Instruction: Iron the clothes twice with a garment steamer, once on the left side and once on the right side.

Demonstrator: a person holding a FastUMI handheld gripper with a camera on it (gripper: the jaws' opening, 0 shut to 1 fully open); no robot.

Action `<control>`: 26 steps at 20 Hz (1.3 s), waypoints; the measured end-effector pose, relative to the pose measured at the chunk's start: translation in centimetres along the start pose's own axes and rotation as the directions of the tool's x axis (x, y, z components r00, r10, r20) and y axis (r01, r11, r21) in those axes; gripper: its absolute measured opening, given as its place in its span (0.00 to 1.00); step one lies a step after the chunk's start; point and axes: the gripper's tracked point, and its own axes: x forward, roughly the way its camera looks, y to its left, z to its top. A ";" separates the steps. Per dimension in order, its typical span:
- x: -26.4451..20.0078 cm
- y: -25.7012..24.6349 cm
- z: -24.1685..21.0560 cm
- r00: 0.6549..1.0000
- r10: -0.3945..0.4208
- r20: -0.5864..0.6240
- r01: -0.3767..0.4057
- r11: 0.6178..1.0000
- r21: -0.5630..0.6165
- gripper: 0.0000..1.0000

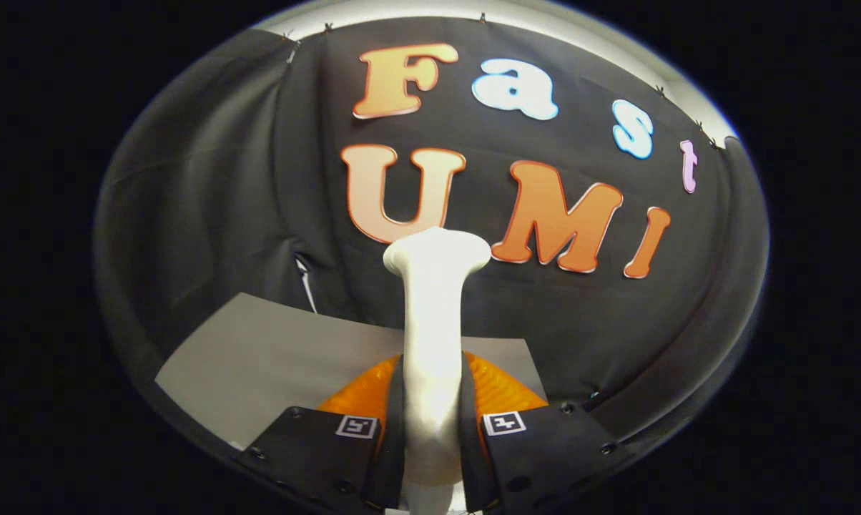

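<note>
Black cloth wall ahead, grey desk [259,357] below. Tool [432,429] clamped on the white garment steamer [434,329], both fingers pressing its handle, head raised toward the wall. No clothes in sight, so my guess: neither pass begun.

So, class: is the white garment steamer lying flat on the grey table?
No: the garment steamer stands up between the gripper fingers, which press its handle, above the grey table.

The gripper-mounted fisheye looks forward along the gripper [432,429] toward the nearby booth wall [209,214].
</note>
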 end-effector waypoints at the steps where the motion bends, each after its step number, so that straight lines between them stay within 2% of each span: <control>1: -2.2 0.4 0.4 0.999 0.025 0.036 -0.025 1.000 0.001 0.40; 5: -10.4 0.9 0.7 0.976 0.131 0.173 -0.142 0.988 0.052 0.40; 10: -20.8 -2.6 0.7 0.932 0.175 0.316 -0.205 0.977 0.064 0.40; 14: -27.4 -8.5 -0.8 0.916 0.124 0.383 -0.163 0.984 0.071 0.40; 18: -32.6 -16.4 -2.6 0.909 0.003 0.417 -0.049 0.994 0.100 0.40; 21: -34.3 -22.5 -4.8 0.906 -0.102 0.411 0.058 0.991 0.117 0.40; 26: -34.7 -28.9 -8.7 0.907 -0.181 0.381 0.130 0.979 0.153 0.40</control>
